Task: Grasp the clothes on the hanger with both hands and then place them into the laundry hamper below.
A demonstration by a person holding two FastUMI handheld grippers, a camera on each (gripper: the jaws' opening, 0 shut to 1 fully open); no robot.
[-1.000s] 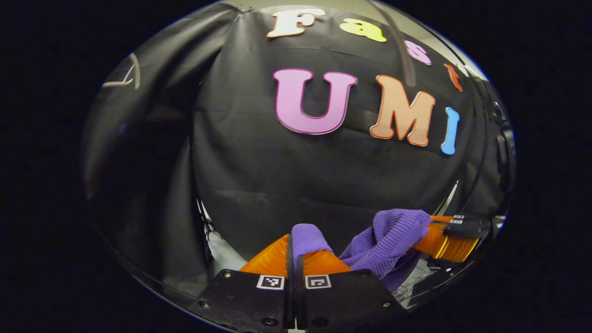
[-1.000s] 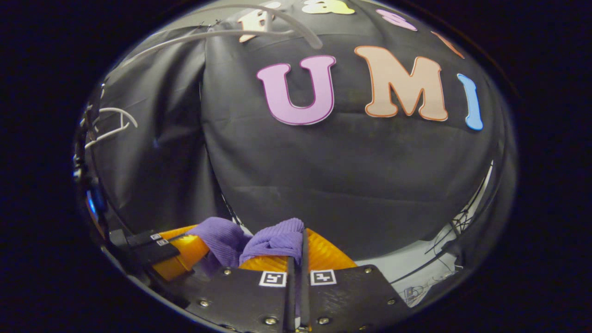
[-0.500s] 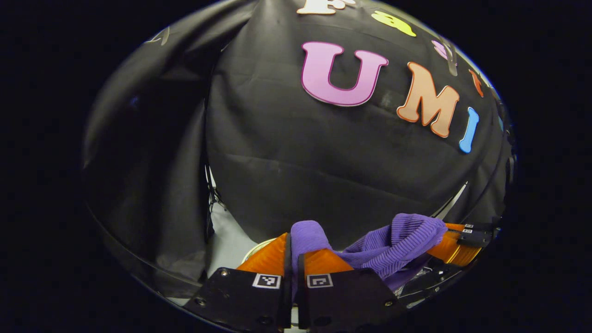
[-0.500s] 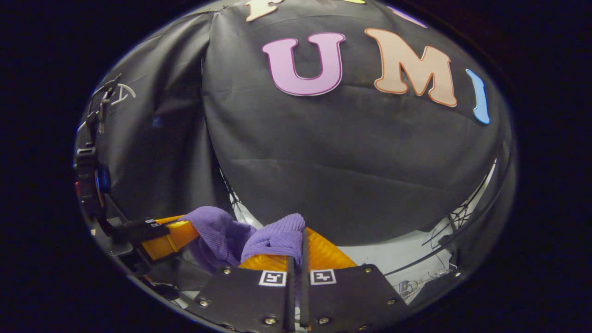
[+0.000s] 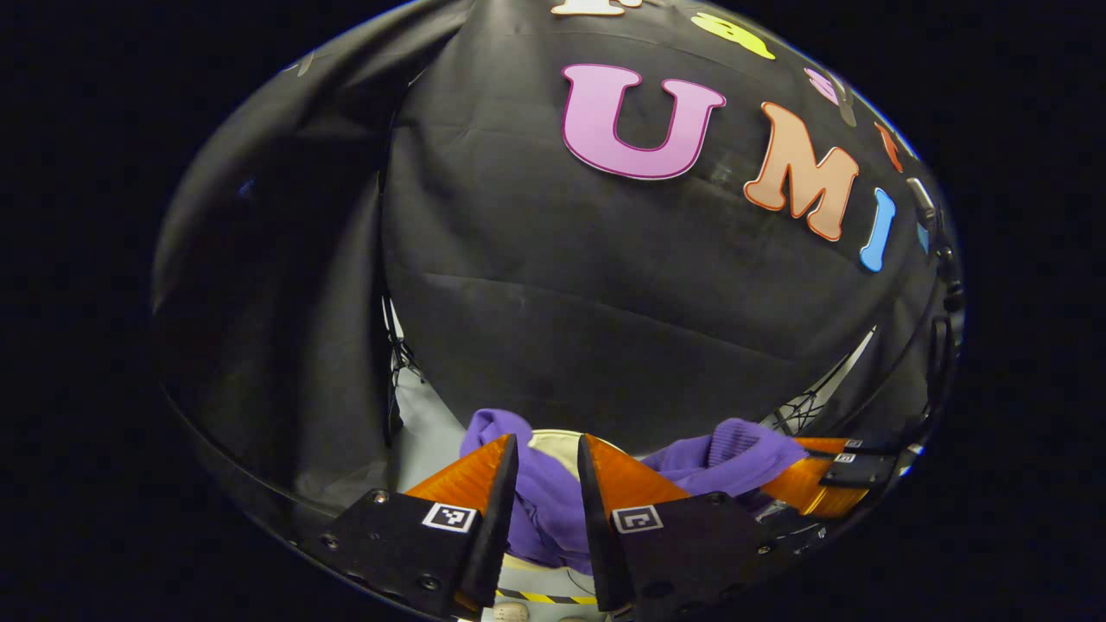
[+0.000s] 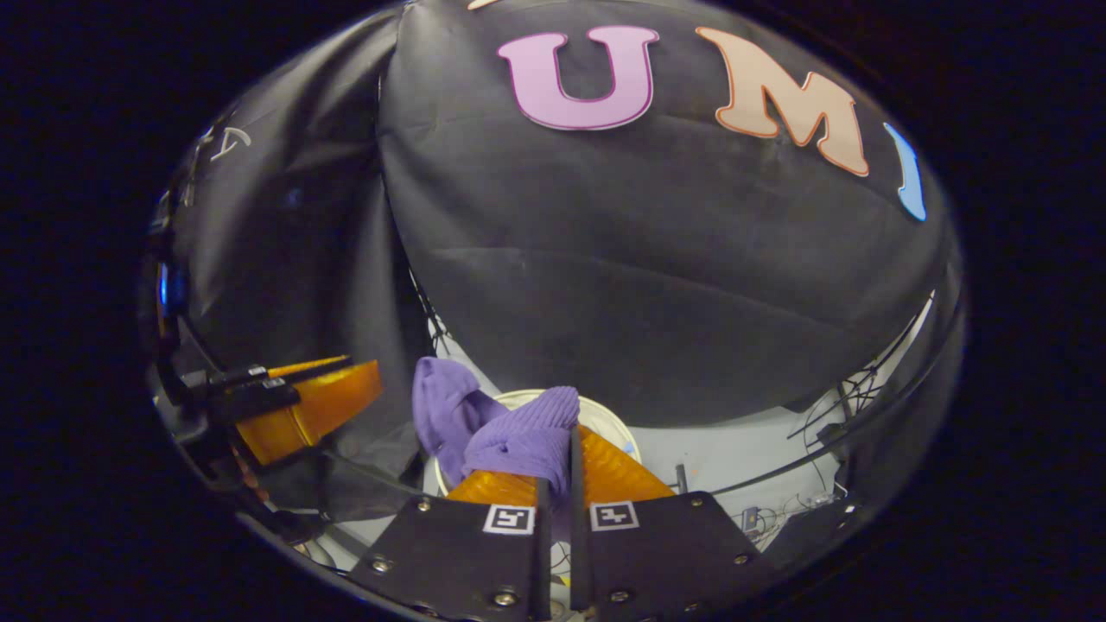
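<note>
My left claw (image 5: 548, 449) stands parted, and the purple garment (image 5: 540, 505) sags in the gap between its fingers, so as far as I can see nothing presses on the cloth there. My right claw (image 6: 555, 462) is nearly closed, and a ribbed bunch of the same garment (image 6: 523, 436) is pinched between both of its fingers, spilling up over the tips. From the left gripper view I see that right claw off to the side, with cloth gathered at its tip.

The knit looks light and limp to me. I judge it will fold and drop under its own weight instead of holding any shape, and it should not slip easily, being ribbed. A thick bunched fold is the best place to hold it, as my right side does.

The garment runs as a slack band from one claw across to the other, its long axis side to side, the middle drooping down.

Just beyond and below sits the pale round rim of the laundry hamper (image 6: 605, 408), with the cloth hanging right above it. Behind is the booth's black cloth wall (image 6: 657, 259).
</note>
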